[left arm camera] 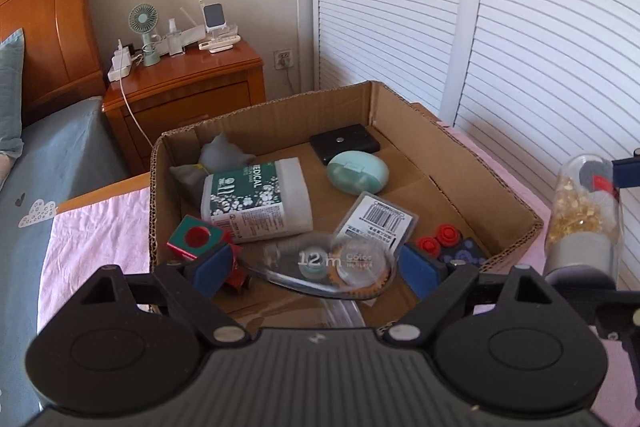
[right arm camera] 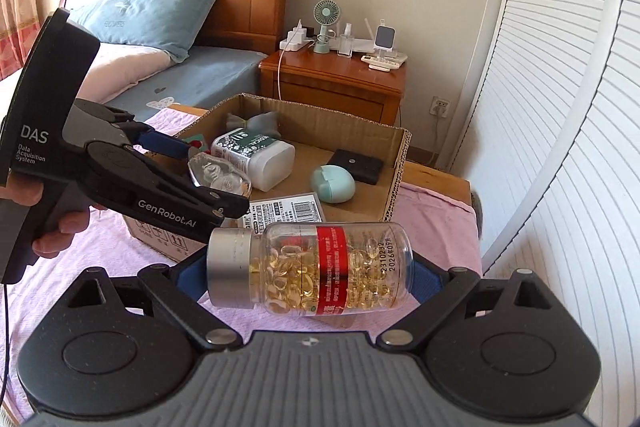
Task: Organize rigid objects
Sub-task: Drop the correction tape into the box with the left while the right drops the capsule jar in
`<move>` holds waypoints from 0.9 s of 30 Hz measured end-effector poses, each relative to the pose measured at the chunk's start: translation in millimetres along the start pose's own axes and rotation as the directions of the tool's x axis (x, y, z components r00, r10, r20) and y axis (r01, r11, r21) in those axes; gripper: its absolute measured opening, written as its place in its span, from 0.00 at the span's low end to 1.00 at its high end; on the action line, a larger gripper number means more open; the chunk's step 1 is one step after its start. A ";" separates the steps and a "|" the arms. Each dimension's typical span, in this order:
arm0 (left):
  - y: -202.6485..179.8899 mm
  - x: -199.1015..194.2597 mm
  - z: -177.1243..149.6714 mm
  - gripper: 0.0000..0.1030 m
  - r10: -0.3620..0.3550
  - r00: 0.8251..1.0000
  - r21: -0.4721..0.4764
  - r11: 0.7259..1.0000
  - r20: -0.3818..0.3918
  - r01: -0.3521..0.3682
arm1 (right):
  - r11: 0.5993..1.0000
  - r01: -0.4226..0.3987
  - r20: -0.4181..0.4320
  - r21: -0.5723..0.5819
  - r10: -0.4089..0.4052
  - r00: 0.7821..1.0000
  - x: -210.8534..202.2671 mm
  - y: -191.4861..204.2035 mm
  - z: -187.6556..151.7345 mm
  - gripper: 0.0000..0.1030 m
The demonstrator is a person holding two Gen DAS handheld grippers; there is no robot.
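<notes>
A: Here, over a cardboard box [left arm camera: 460, 155] on a pink cloth [right arm camera: 120, 259], two hand-held grippers are carrying one item each. The left gripper [left arm camera: 316, 265] is clamping a clear tape dispenser [left arm camera: 328, 267] between its blue pads [left arm camera: 212, 265]; the dispenser is spanning the gap from pad to pad, just above the box's near end.

B: And the right gripper [right arm camera: 308, 277]?

A: It is gripping a capsule bottle [right arm camera: 320, 271] lying crosswise between its fingers, silver cap toward its left finger, base toward its right. The bottle is hanging outside the box, short of the near wall.

B: Which step is this?

A: Judging by the load, the drop-off: both items are being brought to the box. Beyond the left fingertips a white tub [left arm camera: 260, 203], a mint case [left arm camera: 358, 171], a black case [left arm camera: 344, 143] and a barcoded pack [left arm camera: 376, 223] are already lying inside. Next, the left needs to lower into a free patch and let go; the right must clear the wall first.

B: What is each camera adding?

A: The right view is showing the left gripper [right arm camera: 216, 183] from the side, the hand [right arm camera: 60, 223] on its grip, and the bottle's red label. Only the left view is showing the green cube [left arm camera: 196, 237] beside its left finger and red knobs [left arm camera: 438, 239] by its right.
</notes>
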State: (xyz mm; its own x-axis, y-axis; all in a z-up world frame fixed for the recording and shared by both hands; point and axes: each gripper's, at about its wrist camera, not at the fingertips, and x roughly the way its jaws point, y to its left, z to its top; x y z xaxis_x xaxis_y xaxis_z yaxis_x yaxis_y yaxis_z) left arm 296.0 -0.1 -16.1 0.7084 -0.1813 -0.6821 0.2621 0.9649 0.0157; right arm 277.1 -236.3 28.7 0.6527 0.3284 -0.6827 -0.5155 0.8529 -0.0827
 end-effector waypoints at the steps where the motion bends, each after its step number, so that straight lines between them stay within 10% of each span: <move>1: 1.6 -2.2 0.3 0.89 0.002 1.000 -0.006 1.000 0.003 -0.002 | 1.000 -0.002 -0.001 0.002 0.002 1.000 1.9 -0.7 1.2 0.95; 27: 9.9 -116.9 -53.7 0.97 0.191 0.977 -0.119 0.976 0.094 -0.180 | 0.988 0.007 -0.200 0.152 0.024 0.980 115.9 -11.2 67.9 0.95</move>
State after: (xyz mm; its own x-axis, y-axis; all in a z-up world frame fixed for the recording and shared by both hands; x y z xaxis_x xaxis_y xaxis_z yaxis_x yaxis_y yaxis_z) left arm 180.6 40.8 24.5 0.8037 -0.0105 -0.5950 0.0506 0.9974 0.0508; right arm 396.2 -180.2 -0.2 0.5164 0.2607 -0.8157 -0.4208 0.9069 0.0235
